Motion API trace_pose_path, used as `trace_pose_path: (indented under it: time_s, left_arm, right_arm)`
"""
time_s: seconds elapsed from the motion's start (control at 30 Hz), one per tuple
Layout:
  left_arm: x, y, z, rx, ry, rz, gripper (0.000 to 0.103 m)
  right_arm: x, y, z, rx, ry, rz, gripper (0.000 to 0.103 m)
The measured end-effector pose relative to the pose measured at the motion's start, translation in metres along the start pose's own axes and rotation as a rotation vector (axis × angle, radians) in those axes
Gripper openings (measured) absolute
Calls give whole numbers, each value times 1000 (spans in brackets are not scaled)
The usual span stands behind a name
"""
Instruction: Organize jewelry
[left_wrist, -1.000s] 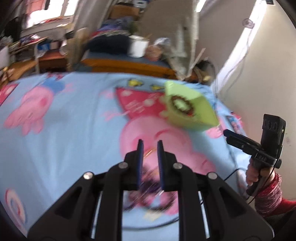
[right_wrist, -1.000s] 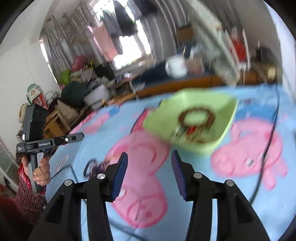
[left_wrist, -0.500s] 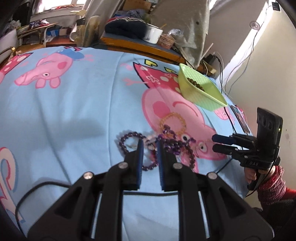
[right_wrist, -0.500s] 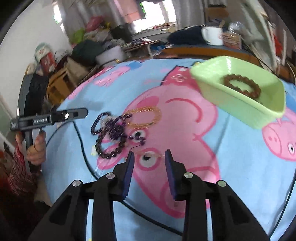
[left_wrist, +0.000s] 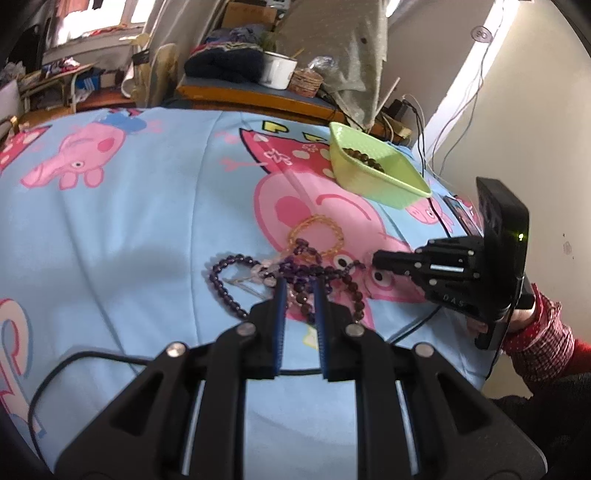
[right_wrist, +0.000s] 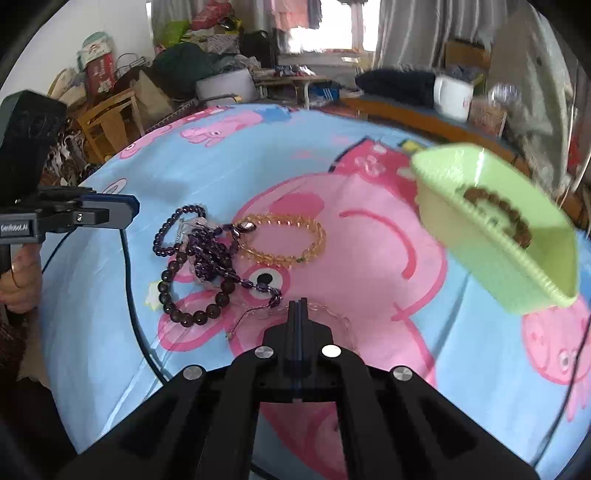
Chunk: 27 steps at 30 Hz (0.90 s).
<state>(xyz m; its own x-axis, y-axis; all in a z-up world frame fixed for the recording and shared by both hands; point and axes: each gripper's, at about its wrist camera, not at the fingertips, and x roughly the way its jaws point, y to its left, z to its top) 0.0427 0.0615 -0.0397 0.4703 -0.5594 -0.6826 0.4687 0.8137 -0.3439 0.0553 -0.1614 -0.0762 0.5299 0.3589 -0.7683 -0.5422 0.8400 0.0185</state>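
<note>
Tangle of dark purple bead bracelets (right_wrist: 207, 258) lies on the blue cartoon-pig bedsheet (right_wrist: 332, 177), left of centre in the right wrist view. A yellow-amber bead bracelet (right_wrist: 284, 240) touches the tangle at its 2 o'clock. A thin pale chain (right_wrist: 258, 314) trails from the tangle's lower edge toward 5 o'clock.

Right gripper (right_wrist: 297, 306): pitched down toward the bed, jaws have just been closing and now meet with no gap showing. Tips sit right at the thin pale chain; whether a link is pinched between them cannot be told. The purple tangle is at 10 o'clock from these tips, near but apart.

Left gripper (left_wrist: 298, 291): also pitched down, jaws narrowly parted with a slim gap. In the left wrist view purple beads show through the gap at the tips; the pads do not visibly press on them. In the right wrist view it hangs at 9 o'clock of the tangle, held by a hand (right_wrist: 20, 277).

Light green plastic basket (right_wrist: 509, 236), at 2 o'clock from the right jaws and well apart from the tangle, holds a brown bead bracelet (right_wrist: 498, 214).

A sleeve in red check (left_wrist: 539, 336) shows at the right hand. Black cable (right_wrist: 133, 295) runs across the sheet at 8 o'clock of the tangle.
</note>
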Motion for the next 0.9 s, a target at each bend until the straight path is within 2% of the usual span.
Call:
trace_pose_path:
  time_s: [0.17,0.3,0.4,0.43,0.47,0.5,0.53,0.57,0.67,0.7,0.73,0.77,0.83,0.9]
  left_arm:
    - [-1,-3,-2,12,2,-8,14]
    - [6,-4,-5,4,26,-10,14]
    - [8,-4,-9,11,41,-13,14]
    - [9,-4,-9,13,45,-12,17]
    - [9,-4,-10,13,46,-10,22]
    - [8,-3,-10,11,43,-5,33]
    - [8,-3,-10,10,39,-2,38]
    - [8,-3,-10,10,38,-3,38]
    - [7,-4,-9,12,29,-16,38]
    - [8,-4,-9,14,28,-19,38]
    - [9,-5,-9,16,30,-20,38]
    - [10,-6,-9,16,32,-21,38]
    - [11,-7,-8,17,34,-22,38]
    - [8,-11,-6,26,30,-19,38]
  right_arm:
    - [-16,-15,0,26,-39,-8,0]
    - [-1,-30,-4,73,36,9,0]
    - [-2,-43,-10,150,31,50,0]
    - [-2,-49,-13,185,33,65,0]
    - [-3,-53,-14,208,19,100,6]
    - [-4,-54,-16,232,11,134,19]
    - [-5,-54,-18,255,0,160,23]
    - [-6,-52,-18,251,-2,150,23]
    - [-4,-35,-15,140,8,64,23]
    - [-2,-29,-13,111,9,21,16]
    - [0,-23,-14,86,9,-32,4]
    - [2,-16,-14,49,3,-72,0]
    - [2,-13,-12,56,8,-19,0]
    - [-1,-17,-12,88,0,-36,0]
